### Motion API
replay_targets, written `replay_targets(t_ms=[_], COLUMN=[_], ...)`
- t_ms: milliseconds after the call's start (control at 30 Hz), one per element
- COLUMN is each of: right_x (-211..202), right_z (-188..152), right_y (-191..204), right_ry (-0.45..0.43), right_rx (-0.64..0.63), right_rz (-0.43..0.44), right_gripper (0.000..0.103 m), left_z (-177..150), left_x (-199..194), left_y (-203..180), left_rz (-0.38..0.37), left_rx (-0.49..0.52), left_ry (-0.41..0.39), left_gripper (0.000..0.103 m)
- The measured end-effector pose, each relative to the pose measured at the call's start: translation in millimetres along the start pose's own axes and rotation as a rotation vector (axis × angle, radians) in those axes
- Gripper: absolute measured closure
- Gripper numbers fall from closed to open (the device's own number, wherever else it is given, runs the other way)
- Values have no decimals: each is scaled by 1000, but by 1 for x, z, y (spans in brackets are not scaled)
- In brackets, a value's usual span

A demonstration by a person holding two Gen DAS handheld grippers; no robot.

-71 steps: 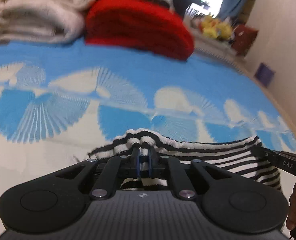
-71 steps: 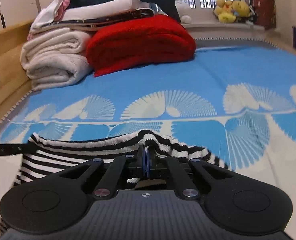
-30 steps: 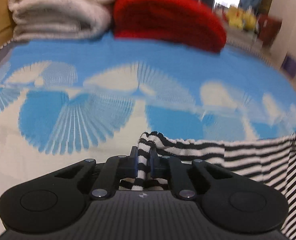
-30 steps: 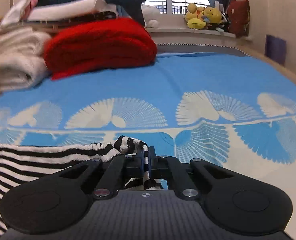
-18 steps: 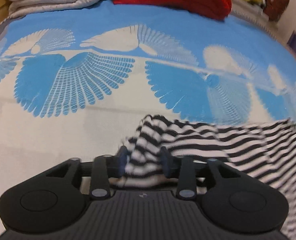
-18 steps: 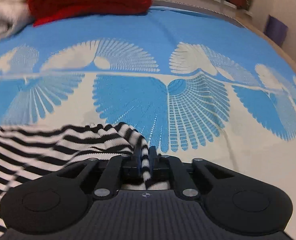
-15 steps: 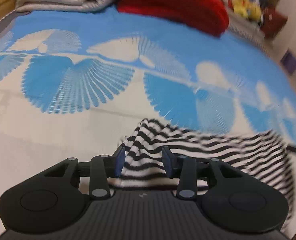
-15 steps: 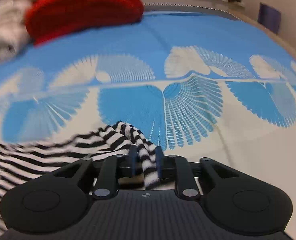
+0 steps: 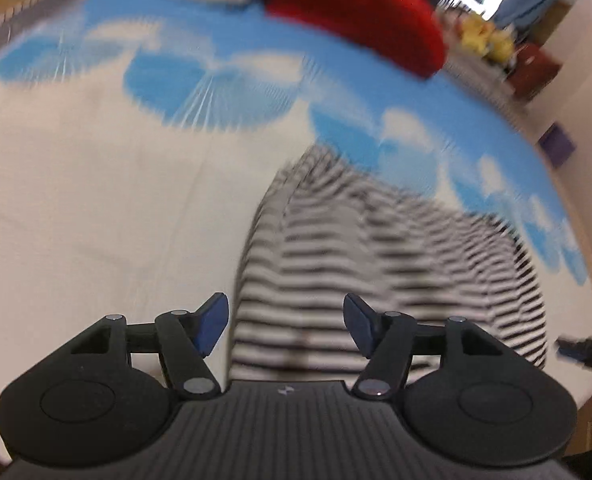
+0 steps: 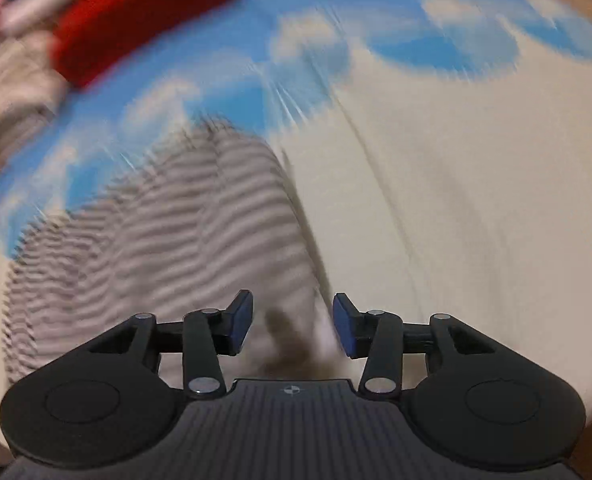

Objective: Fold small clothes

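Striped top is lying free on the bedspread; my left gripper and right gripper are opening, pads touching nothing. Bare cream cloth is flanking it; no writing is legible.

No readable text, label, brand name or number is shown in either view. A small pale emblem, too small to be made out, is printed on the ribbed black housing of the left claw, and a small round crosshair mark is printed on that of the right claw. Both pictures are heavily blurred.
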State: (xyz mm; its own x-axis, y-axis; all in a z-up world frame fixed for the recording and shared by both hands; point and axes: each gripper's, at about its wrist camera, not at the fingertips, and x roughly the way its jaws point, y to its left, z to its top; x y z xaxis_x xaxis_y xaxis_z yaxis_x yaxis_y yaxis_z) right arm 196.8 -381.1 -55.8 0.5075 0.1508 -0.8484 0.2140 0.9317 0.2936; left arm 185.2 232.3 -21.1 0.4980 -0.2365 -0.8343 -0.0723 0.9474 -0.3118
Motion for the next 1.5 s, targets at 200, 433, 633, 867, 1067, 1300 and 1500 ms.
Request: replay_targets(t_ms=[200,433,633,867,1067,1300,1500], right_x=[4,29,16,5,17,-16,48], right_z=[-7,-16,-8,-7,-8,-4,-21], right_y=[7,16,6,-9,0,28,37], right_ry=[-21,63,1,-12,49,-192,144], right_rx=[-59,-127,-71,2,-40,-135,-254], right_rz=[-10,-53,-35,-106,-178,-58,-186], right_gripper=[58,62,97,101,100,90,63], left_z=[-4,-11,2,-18,-8,-8,-15], left_x=[36,50,13,37,9,22,50], left_y=[13,-3,10,11,-5,-26,-30], left_rz=[27,21,-7,139,178,-17,126], left_rx=[-6,135,26,113,183,205,264], left_ry=[187,237,27,235,41,98,206], left_gripper=[35,74,99,99,77,59,49])
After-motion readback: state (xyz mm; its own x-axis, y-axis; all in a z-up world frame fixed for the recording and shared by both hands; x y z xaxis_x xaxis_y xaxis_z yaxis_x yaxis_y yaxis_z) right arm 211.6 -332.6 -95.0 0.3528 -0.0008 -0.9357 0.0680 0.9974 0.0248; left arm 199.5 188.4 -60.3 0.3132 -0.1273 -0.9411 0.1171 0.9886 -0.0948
